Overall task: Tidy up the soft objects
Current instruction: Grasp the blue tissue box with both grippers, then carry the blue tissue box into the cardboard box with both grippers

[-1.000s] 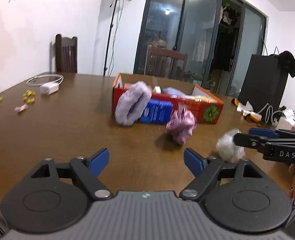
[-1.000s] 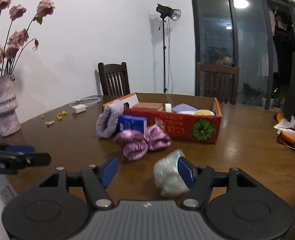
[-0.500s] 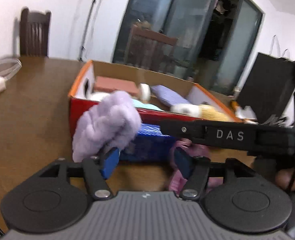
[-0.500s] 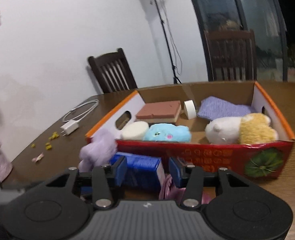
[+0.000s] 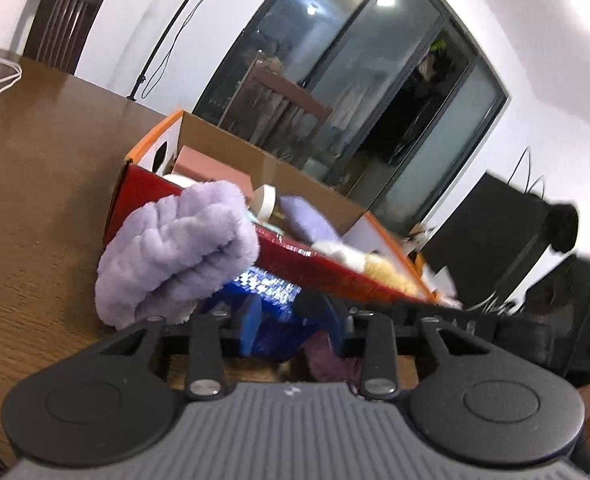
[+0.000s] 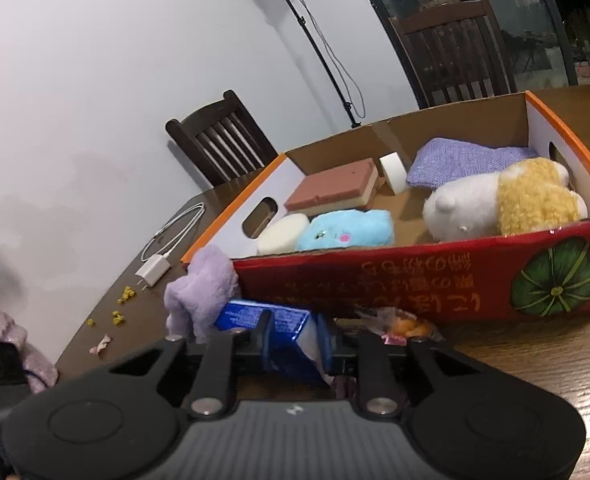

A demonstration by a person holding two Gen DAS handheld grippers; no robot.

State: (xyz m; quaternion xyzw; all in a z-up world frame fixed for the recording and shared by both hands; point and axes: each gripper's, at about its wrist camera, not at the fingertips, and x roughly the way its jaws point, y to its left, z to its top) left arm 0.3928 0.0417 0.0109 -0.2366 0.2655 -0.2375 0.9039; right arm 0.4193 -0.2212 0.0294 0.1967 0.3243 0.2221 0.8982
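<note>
Left gripper [image 5: 291,326]: jaws closing, narrow gap, blue packet [image 5: 271,292] and a pink satin scrunchie [image 5: 327,360] low between them; contact unclear. Right gripper [image 6: 297,338]: jaws closing around the same blue packet [image 6: 283,320], grip not certain. Lilac fluffy band [image 5: 179,244] leans on the red cardboard box [image 6: 415,280] on the desk [image 5: 35,200]. Inside the box: blue plush [image 6: 345,230], white-and-yellow plush [image 6: 503,200].

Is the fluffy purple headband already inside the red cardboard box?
No: in the right wrist view the purple headband sits on the table outside the red box, against its front left corner.
</note>
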